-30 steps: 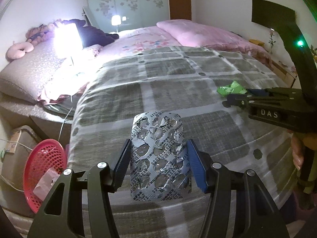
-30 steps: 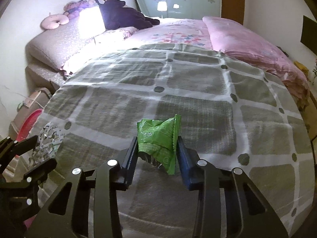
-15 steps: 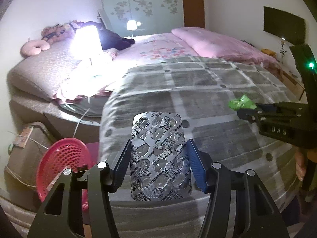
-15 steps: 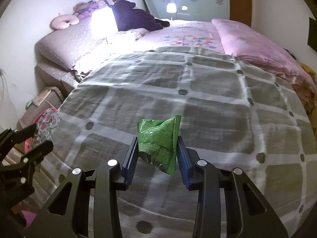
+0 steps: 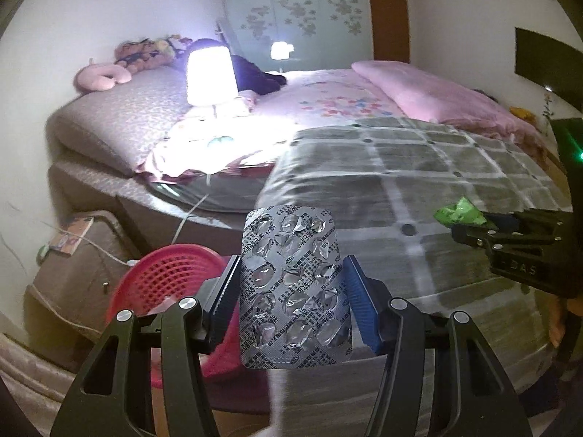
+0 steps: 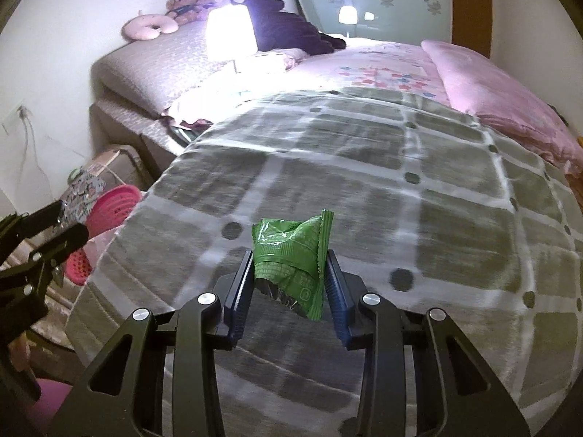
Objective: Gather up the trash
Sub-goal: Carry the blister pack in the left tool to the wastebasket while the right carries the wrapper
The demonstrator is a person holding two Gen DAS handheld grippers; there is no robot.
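My left gripper (image 5: 291, 306) is shut on a silver empty pill blister pack (image 5: 293, 291) and holds it upright over the bed's left edge, just right of a red mesh waste basket (image 5: 164, 280) on the floor. My right gripper (image 6: 289, 284) is shut on a crumpled green wrapper (image 6: 295, 255) above the grey checked blanket (image 6: 364, 182). The right gripper and wrapper (image 5: 461, 213) also show at the right of the left wrist view. The left gripper with the blister pack (image 6: 82, 189) and the basket (image 6: 109, 207) show at the left of the right wrist view.
A lit lamp (image 5: 211, 76) stands at the bed's left side with a cord running down. A brown box (image 5: 83, 266) sits on the floor beside the basket. Pink bedding (image 5: 419, 98) and plush toys (image 5: 142, 54) lie farther back.
Both grippers have moved left toward the bed's edge with their loads. The red basket has come closer to the left gripper and now sits just beside the blister pack.
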